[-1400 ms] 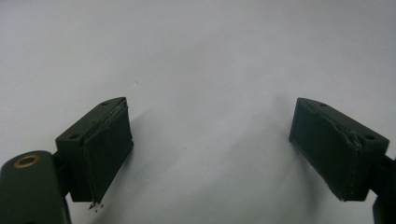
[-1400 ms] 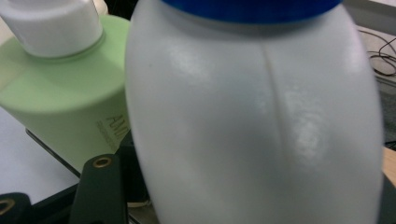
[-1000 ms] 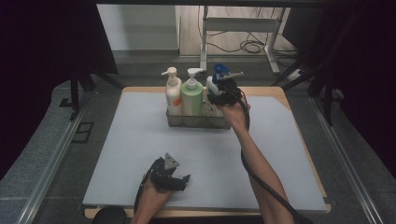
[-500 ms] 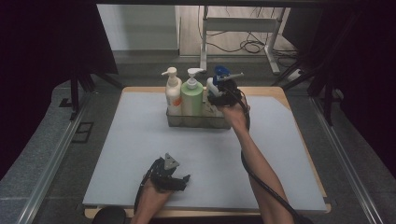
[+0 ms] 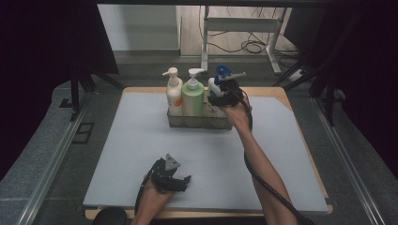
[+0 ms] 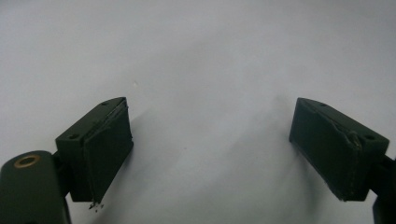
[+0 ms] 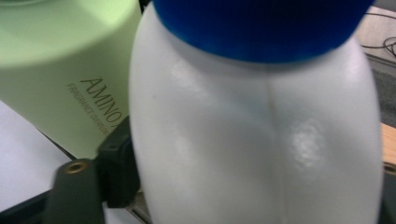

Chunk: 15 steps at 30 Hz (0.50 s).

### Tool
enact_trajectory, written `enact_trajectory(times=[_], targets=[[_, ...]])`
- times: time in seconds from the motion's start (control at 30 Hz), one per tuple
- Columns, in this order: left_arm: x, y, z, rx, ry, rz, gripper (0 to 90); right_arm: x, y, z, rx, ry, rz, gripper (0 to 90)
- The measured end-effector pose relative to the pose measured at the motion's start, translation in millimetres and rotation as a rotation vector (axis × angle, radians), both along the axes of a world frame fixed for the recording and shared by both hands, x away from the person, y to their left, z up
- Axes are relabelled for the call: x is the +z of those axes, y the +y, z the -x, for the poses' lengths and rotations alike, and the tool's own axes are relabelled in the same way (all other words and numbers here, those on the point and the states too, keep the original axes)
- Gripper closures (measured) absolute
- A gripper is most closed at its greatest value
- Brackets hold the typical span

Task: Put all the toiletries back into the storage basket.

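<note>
**Caller:** At the far side of the counter (image 5: 141, 154), the white bottle with the blue cap (image 5: 217, 89) is being pinched by the right gripper (image 5: 224, 96). It stands at the right end of the clear caddy (image 5: 197, 121), just beside the green pump bottle (image 5: 193, 96), with the cream pump bottle (image 5: 173, 93) at the left end.

**Analyst:** The squeeze is confirmed in the right gripper view: a black jaw is pressed against the rounded white body (image 7: 252, 140), below the blue cap (image 7: 261, 28).

**Caller:** What could be spoiled from here?

**Analyst:** A slip may be expected, since the body is glossy and curved. If it is lifted at a tilt, the green pump bottle could be knocked, or the caddy dragged along.

**Caller:** And the pose?

**Analyst:** The right forearm is stretched well forward across the counter, the hand held level behind the bottle. The left gripper (image 5: 171, 177) is rested low at the near edge, jaws spread wide over bare surface, nothing held between them.
</note>
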State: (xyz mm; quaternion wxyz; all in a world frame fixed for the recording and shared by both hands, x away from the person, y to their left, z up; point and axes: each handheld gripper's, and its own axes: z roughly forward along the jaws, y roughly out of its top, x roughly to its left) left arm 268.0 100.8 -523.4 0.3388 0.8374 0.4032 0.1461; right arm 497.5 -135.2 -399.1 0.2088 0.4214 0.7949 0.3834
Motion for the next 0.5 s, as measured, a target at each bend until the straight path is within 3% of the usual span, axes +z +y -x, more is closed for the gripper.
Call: enact_trajectory(times=[0.1,0.5], targets=[[0.0,0.0,0.0,0.0,0.0,0.0,12.5,-1.0,0.4,-0.1,0.018,0.016,0.007,16.9],[-0.3,-0.3,0.0,0.003,-0.002,0.004,12.5,-2.6,-13.0,12.3,0.076,0.032,0.014,14.0]])
